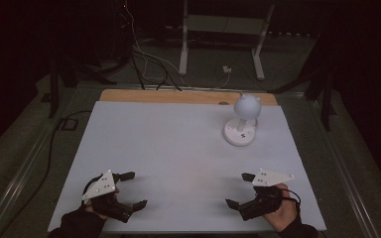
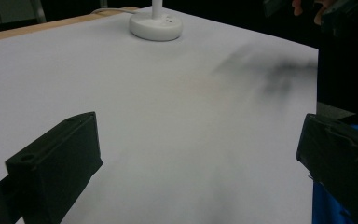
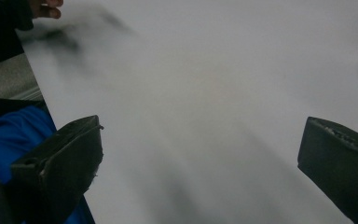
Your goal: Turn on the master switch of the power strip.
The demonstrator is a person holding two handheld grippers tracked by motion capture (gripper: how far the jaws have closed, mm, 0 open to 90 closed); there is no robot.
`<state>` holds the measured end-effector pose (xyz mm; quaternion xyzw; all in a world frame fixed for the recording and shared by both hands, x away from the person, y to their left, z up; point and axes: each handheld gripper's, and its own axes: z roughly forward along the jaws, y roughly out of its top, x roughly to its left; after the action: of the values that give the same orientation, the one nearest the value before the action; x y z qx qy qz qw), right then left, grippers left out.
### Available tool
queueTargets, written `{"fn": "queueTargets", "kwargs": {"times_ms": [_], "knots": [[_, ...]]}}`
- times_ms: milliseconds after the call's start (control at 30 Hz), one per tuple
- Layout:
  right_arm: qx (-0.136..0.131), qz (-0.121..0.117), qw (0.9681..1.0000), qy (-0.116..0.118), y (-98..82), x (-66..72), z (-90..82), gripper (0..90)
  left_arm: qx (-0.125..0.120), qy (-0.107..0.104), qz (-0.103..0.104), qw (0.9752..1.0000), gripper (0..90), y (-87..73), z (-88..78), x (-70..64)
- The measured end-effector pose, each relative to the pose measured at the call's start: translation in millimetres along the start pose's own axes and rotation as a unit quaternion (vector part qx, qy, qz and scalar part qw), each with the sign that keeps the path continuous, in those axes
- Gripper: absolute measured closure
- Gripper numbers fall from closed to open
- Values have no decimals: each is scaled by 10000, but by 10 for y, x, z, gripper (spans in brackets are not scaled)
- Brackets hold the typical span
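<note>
Two dark-sleeved forearms enter the high view from its bottom edge, one at about 7 o'clock and one at about 5 o'clock, each hand gripping a black two-jaw tool low over the near edge of a white table. At 7 o'clock, the left gripper points toward 3 o'clock, inward across the table, with a grey three-cornered plate on top. Its jaws stand wide apart, released, with nothing between them. In the left gripper view, the two black jaws rise at the lower left and lower right corners with bare white surface between them.

At 5 o'clock, the right gripper mirrors it, pointing toward 9 o'clock, the hand wrapped around its rear and a cable trailing behind. Its jaws are also spread wide and hold nothing. The right gripper view shows the same wide gap over blank white table, with blue cloth at the lower left.

Both tools face each other, well apart, with open table between them.

Farther back, at about 1 o'clock on the table, a small white lamp stands upright: a round flat base, a short stem, and a ball-shaped head. It is well apart from both grippers. Its base appears at 12 o'clock in the left gripper view.

Beyond the table, cables and white stand legs lie in a dim room.
</note>
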<state>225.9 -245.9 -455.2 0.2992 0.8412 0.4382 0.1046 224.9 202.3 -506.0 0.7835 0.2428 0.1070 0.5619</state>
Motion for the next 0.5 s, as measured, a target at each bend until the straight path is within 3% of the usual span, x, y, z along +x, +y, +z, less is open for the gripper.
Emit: {"fn": "queueTargets", "kwargs": {"times_ms": [500], "knots": [[-140, -80, 9998, -107, 188, -71, -62, 0, 2, 3, 5, 10000, 2, -1, -4, -1]]}}
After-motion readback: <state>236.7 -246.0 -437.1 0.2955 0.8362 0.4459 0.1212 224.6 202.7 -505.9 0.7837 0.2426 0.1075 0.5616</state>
